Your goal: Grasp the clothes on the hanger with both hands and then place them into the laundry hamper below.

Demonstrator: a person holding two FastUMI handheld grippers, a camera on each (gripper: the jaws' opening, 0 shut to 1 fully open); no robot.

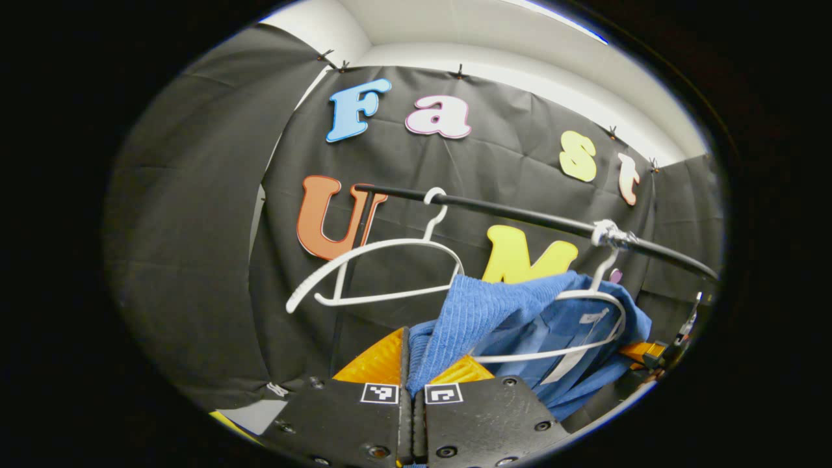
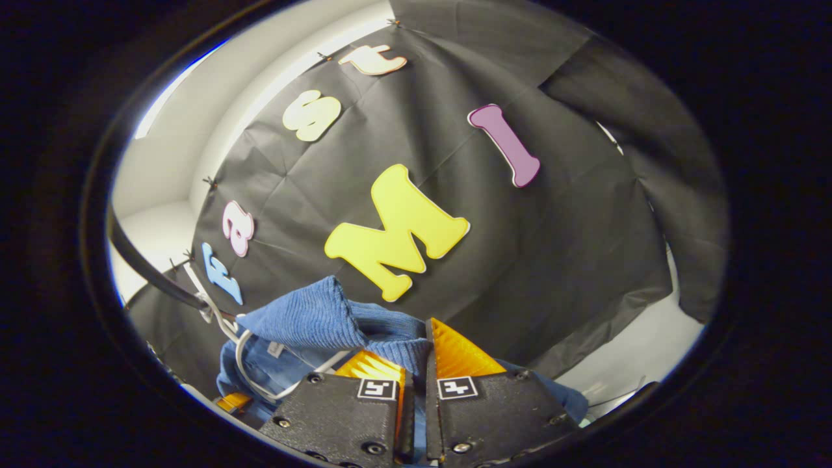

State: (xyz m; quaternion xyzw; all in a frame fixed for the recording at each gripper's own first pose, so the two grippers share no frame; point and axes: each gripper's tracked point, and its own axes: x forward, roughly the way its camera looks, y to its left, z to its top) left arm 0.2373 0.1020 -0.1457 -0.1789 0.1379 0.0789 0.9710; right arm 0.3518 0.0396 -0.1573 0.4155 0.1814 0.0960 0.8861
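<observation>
A blue knitted garment [image 1: 494, 312] hangs on a white hanger [image 1: 585, 325] from a black rail [image 1: 520, 218]. My left gripper [image 1: 411, 364] is shut on the garment's left shoulder, with cloth pinched between its fingers. In the right gripper view the same blue garment [image 2: 312, 318] bunches up over the white hanger [image 2: 250, 364]. There my right gripper [image 2: 419, 354] is shut on the garment's other shoulder. The other gripper [image 1: 656, 354] shows at the far right of the left gripper view, behind the garment.
An empty white hanger [image 1: 383, 266] hangs on the rail to the left of the garment. The rail's upright post [image 1: 351, 273] stands behind it. The rail [image 2: 149, 266] runs along the left of the right gripper view.
</observation>
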